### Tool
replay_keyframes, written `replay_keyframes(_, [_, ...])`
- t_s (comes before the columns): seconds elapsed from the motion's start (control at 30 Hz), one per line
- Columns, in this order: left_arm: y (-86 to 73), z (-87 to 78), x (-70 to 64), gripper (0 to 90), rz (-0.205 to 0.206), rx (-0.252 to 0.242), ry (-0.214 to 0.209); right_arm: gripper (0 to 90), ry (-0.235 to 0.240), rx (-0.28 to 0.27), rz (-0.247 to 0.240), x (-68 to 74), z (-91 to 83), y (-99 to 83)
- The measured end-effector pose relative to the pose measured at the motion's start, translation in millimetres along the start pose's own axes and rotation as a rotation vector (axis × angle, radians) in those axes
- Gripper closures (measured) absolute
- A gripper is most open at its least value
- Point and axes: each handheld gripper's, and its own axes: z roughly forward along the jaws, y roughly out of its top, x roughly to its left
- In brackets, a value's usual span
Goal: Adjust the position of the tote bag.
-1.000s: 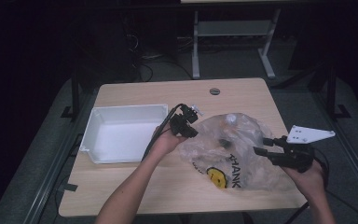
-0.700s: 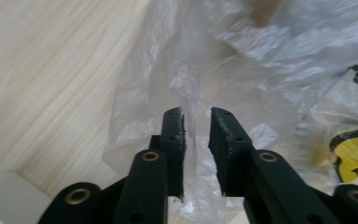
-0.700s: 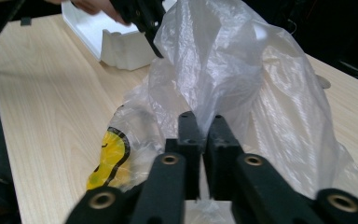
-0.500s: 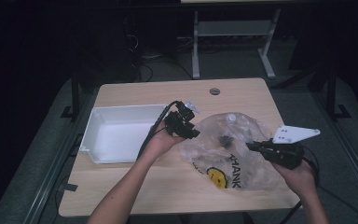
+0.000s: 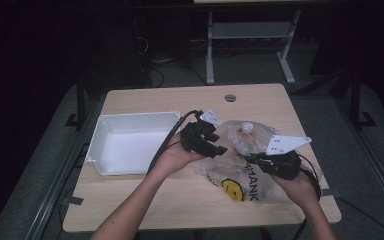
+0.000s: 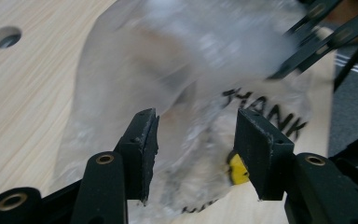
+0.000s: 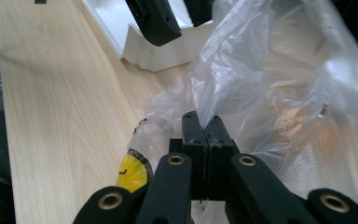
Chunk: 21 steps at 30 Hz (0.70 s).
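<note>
Clear plastic bag [image 5: 240, 165] lies on the wooden table [image 5: 145, 205], right of centre, just beside a white tray [image 5: 130, 145]. Print on bag: black "THANK" reads in the high view & left gripper view, w/ a yellow smiley face [image 5: 231, 189] next to it; more black lettering near the bottom edge of the left gripper view is cut off, can't read. Something orange & white sits inside the bag [image 5: 245, 131], too blurred through the film to tell what.

Right gripper [image 7: 207, 135]: jaws pressed together, pinching a fold of bag film btwn them; bag rises crumpled above the tips. Left gripper [image 6: 193, 140]: jaws spread wide, nothing btwn the pads, bag film behind the gap; whether it touches the bag, can't tell. Upper part of that view is smeared by motion blur.

High view: left gripper [image 5: 210, 142] at the bag's left edge, right gripper [image 5: 260, 160] at its right side, 1 hand on each. Round hole in tabletop [image 5: 230, 97] near the far edge.
</note>
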Motion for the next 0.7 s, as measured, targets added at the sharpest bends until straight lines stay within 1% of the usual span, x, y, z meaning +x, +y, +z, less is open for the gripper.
replay_keyframes(0.03, [1.3, -1.3, -1.1, 47.4, 0.013, 0.007, -0.002, 89.2, 0.007, 0.004, -0.007, 2.0, 5.5, 2.2])
replay_keyframes(0.07, [2.2, -1.8, -2.4, 47.4, 0.017, 0.002, -0.002, 89.2, 0.007, 0.004, -0.007, 2.0, 5.5, 2.2])
replay_keyframes(0.1, [3.0, -1.9, -3.9, 47.2, 0.012, -0.006, -0.002, 89.2, 0.011, 0.007, -0.010, 2.9, 8.1, 3.3])
replay_keyframes(0.13, [4.0, -2.9, -3.9, 46.6, 0.019, 0.001, -0.002, 89.2, 0.013, 0.011, -0.019, 3.6, 10.6, 4.0])
replay_keyframes(0.2, [5.2, -3.8, -4.5, 45.1, 0.016, -0.012, -0.001, 89.2, 0.020, 0.013, -0.027, 5.4, 15.0, 5.3])
replay_keyframes(0.3, [7.3, -4.3, -5.1, 43.8, -0.008, -0.026, -0.011, 89.1, 0.030, 0.020, -0.033, 8.6, 20.2, 6.4])
replay_keyframes(0.37, [9.4, -3.5, -4.9, 43.3, -0.001, -0.020, -0.007, 89.2, 0.035, 0.025, -0.036, 11.2, 23.6, 6.7])
replay_keyframes(0.43, [11.0, -1.3, -5.0, 43.3, -0.011, -0.022, -0.005, 89.1, 0.041, 0.021, -0.037, 11.8, 24.3, 6.6])
replay_keyframes(0.47, [11.8, -0.3, -3.8, 43.4, -0.008, -0.014, -0.004, 89.1, 0.045, 0.021, -0.034, 12.7, 24.6, 6.6])
replay_keyframes(0.53, [12.8, 2.4, -1.9, 43.7, -0.027, -0.014, -0.019, 89.1, 0.050, 0.023, -0.045, 13.6, 25.3, 6.2])
replay_keyframes(0.57, [13.2, 4.3, -1.4, 44.9, -0.047, -0.018, -0.027, 89.1, 0.050, 0.029, -0.047, 14.8, 26.3, 5.6])
replay_keyframes(0.6, [13.5, 5.8, -0.5, 44.9, -0.058, -0.016, -0.034, 89.1, 0.050, 0.029, -0.047, 14.8, 26.3, 5.6])
replay_keyframes(0.63, [13.6, 7.0, 0.8, 47.0, -0.061, -0.010, -0.036, 89.1, 0.050, 0.033, -0.048, 15.3, 26.8, 5.5])
replay_keyframes(0.7, [14.1, 10.9, 1.1, 54.2, -0.068, -0.001, -0.021, 89.1, 0.059, 0.035, -0.057, 17.3, 27.6, 5.8])
